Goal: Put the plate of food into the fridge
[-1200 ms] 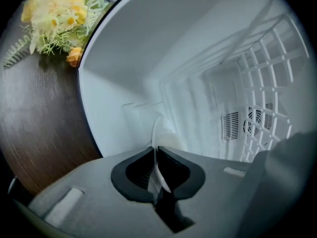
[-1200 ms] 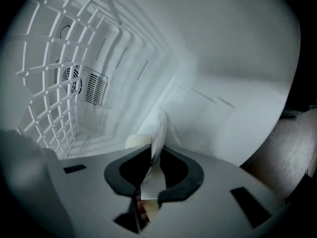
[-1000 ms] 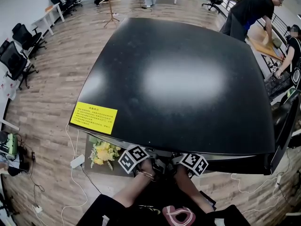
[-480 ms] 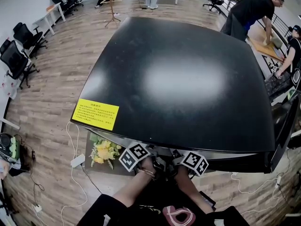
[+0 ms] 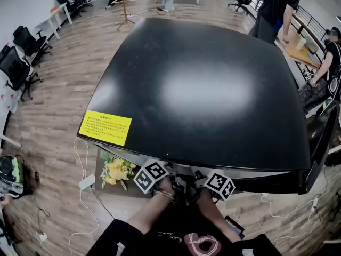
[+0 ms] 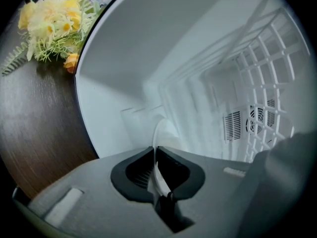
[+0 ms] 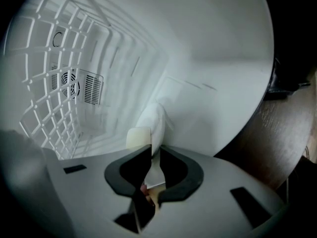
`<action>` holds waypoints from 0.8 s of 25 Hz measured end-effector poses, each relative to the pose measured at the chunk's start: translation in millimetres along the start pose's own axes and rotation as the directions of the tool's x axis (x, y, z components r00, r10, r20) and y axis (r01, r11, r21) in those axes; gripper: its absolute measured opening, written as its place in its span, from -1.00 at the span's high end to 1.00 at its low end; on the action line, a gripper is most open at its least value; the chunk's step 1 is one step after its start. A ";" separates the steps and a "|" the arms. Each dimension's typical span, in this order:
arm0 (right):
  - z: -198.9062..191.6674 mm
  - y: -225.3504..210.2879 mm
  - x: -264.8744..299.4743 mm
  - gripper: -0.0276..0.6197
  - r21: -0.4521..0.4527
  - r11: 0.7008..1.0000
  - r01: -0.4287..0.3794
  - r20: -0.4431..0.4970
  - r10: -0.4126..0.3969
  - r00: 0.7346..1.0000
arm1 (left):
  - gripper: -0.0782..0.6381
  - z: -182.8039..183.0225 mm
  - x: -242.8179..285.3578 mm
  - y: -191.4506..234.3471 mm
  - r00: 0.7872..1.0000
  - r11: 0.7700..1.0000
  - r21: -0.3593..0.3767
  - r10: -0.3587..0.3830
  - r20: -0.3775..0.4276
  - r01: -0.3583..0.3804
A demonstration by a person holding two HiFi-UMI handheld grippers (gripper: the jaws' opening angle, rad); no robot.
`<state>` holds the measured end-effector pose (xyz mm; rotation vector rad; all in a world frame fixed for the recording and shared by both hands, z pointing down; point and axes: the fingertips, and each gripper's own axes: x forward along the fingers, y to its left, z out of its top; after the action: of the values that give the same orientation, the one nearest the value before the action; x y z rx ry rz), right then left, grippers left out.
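Little has shifted over the last second: both grippers sit in the same spot under the front edge of the fridge point(image 5: 202, 89), whose black top fills the head view, while the bystander in black point(image 5: 277, 4) at the far right corner has straightened up and slid partly out of that view. At this moment the left gripper point(image 6: 157, 155) has its jaws pinched together on the thin white rim of the plate point(image 6: 166, 130), which shows edge-on just ahead of them. On the other side the right gripper point(image 7: 155, 155) has just been closing its jaws, and the plate's opposite rim is clamped between them, with a pale block of food point(image 7: 138, 137) on the plate just past the left jaw. Held between the two grippers, the plate is inside the fridge's white cavity, with a white wire rack point(image 7: 44, 58) and a fan vent point(image 7: 74, 86) beyond it. A yellow label point(image 5: 105, 127) sits on the fridge top near its front left corner, and yellow flowers point(image 5: 117, 170) lie just below that corner
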<state>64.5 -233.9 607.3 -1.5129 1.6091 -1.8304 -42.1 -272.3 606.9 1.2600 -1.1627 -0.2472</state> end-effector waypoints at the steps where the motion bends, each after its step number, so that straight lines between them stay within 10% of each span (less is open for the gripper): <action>1: 0.3 -0.1 0.1 0.73 -0.001 1.000 0.000 0.002 0.000 1.000 | 0.71 -0.2 0.3 0.0 1.000 1.000 0.002 -0.002 -0.003 0.002; 20: 12.3 -0.4 2.0 0.75 -0.005 1.000 0.024 0.077 -0.024 0.997 | 0.67 -8.0 -10.7 4.1 0.971 0.990 0.074 0.132 -0.197 -0.120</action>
<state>73.8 -242.2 606.6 -1.5917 1.5691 -1.7587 -42.4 -258.4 605.6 1.2288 -1.0767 0.0115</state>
